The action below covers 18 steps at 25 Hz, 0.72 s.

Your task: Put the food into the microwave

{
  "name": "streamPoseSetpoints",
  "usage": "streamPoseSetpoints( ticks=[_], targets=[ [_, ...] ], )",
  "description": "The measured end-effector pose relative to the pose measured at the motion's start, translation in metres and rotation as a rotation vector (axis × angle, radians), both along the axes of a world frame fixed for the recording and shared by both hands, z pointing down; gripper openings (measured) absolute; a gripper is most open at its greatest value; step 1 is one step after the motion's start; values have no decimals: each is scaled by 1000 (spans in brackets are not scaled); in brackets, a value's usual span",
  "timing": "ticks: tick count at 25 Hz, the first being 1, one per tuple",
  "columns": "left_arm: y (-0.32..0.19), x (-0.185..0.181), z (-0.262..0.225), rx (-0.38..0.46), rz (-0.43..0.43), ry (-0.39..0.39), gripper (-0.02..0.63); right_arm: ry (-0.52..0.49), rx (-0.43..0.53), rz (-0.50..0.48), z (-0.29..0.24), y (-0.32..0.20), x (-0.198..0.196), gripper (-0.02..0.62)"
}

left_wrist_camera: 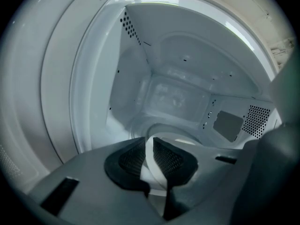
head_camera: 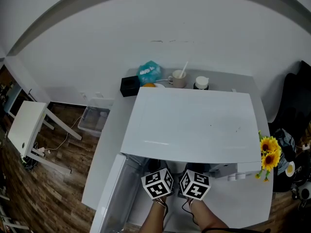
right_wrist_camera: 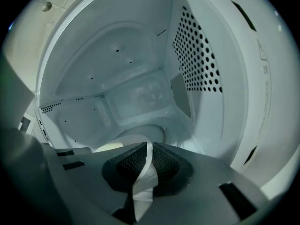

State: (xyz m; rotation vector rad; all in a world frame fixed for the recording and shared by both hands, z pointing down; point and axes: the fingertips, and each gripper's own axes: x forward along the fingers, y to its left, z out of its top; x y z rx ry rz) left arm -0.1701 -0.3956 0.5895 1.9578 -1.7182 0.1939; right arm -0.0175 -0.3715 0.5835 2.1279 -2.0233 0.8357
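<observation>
Door: the microwave [head_camera: 194, 125] sits on the white counter [head_camera: 243, 205]. Its smooth white door [head_camera: 112, 193] hangs open on the left.
Left gripper [left_wrist_camera: 149, 149]: its jaws pinch the thin left rim of the plate [left_wrist_camera: 151, 177].
Plate: round, smooth and white. Both grippers hold it at the microwave's open front.
Food [right_wrist_camera: 108, 147]: a pale yellow bit shows on the plate, just left of the right jaws. Too little shows to name it.
Right gripper [right_wrist_camera: 149, 156]: its jaws pinch the plate's right rim.
Inside: shiny white walls with little round holes, and a round tray [right_wrist_camera: 157, 131] on the floor.
Which way: the tray lies straight ahead, farther in than the jaws. Both hands look equally near, so I think the plate must go in flat.
</observation>
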Motion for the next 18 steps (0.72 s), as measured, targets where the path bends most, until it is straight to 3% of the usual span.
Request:
streamPoseSetpoints(
  ticks=[18],
  targets=[
    [14, -12, -9, 36, -32, 6, 57, 71, 25, -36, -7, 8, -2, 44]
  ],
)
